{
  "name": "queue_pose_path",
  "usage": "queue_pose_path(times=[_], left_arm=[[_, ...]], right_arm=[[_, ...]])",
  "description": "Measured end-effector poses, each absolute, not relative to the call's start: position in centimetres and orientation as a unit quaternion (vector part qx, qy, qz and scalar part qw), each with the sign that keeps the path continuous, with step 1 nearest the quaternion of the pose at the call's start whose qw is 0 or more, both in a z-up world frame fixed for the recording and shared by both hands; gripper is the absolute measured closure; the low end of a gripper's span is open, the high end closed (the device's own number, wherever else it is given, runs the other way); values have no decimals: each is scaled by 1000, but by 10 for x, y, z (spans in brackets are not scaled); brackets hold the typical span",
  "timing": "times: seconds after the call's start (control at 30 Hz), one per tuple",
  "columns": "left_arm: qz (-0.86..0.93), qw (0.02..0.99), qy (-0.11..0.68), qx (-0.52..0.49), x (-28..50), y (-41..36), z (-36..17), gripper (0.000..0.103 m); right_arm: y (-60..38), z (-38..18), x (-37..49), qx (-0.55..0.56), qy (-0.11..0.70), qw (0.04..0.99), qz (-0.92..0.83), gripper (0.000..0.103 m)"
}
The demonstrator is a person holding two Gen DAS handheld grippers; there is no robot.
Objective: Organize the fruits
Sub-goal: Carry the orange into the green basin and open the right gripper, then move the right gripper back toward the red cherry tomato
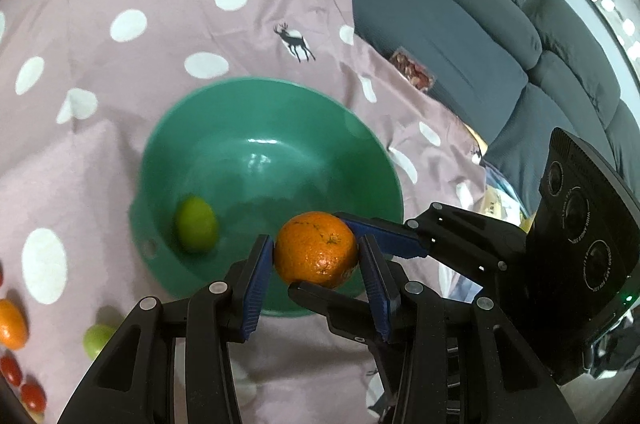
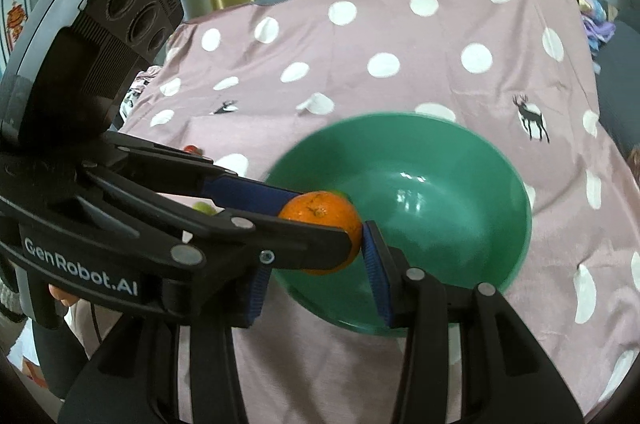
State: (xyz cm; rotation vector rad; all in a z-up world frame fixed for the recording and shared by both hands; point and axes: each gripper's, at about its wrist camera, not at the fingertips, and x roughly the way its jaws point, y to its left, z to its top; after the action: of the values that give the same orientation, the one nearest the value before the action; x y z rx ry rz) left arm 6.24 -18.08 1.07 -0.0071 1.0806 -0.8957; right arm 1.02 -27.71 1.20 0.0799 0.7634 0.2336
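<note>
Fruit sorting, seen from my two wrist cameras: I have one orange (image 1: 316, 248) clamped by both grippers at once. My left gripper (image 1: 316, 264) has its blue-padded fingers (image 1: 256, 284) set narrow, pressing the orange on its two sides. My right gripper (image 1: 344, 256) comes in from the right in the left view, one finger lying over the top of the fruit and the other under it, also touching. From the right wrist the same orange (image 2: 322, 220) sits between my right gripper (image 2: 316, 256) and the left gripper (image 2: 320, 220) reaching in from the left.

The orange hangs over the near rim of the green bowl (image 1: 280, 127), above the bowl's edge and not in it. Inside the bowl a lime (image 1: 196, 224) lies against the left wall. The bowl stands on a pink cloth with white dots (image 1: 160, 23). On the cloth at far left I see another orange (image 1: 12, 324), a green fruit (image 1: 96, 340) and small red tomatoes (image 1: 22, 382). A grey sofa (image 1: 480, 43) lies beyond the cloth.
</note>
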Motion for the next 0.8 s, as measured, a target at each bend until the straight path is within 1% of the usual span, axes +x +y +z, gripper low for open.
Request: queue_pose_path(times=[0.33,0.37,0.43,0.47,0.53,0.6,0.63,0.67,0.7,0.8], left_arm=[[-405,750,522,-25,68,-183,-7,59],[-403,750,523,-27,68,-182,-7,58],[-395,756,520,-28,69,-177,-4,47],[-390,761,518,-30,68,-173,-2,45],[-382,768,513,-35,68,-165,2,36],[-375,778,502,-38,64,-151,7,36],[-365,786,498,-41,61,-138,11,34],[-355,791,496,-42,61,-130,12,32],[-338,801,492,-46,58,-114,14,26],[-295,822,484,-62,52,-70,15,25]], right_arm=[[-285,-7,16,47,393,913,94,57],[-286,-6,16,52,393,913,95,57],[-287,-5,16,54,392,914,93,54],[-286,-4,15,52,392,914,89,53],[-285,-2,13,48,391,915,85,52],[-284,0,9,47,388,917,82,51],[-283,2,6,48,386,917,82,50],[-283,4,3,49,384,918,82,50],[-282,5,0,51,381,919,82,48],[-280,8,-6,56,376,921,86,46]])
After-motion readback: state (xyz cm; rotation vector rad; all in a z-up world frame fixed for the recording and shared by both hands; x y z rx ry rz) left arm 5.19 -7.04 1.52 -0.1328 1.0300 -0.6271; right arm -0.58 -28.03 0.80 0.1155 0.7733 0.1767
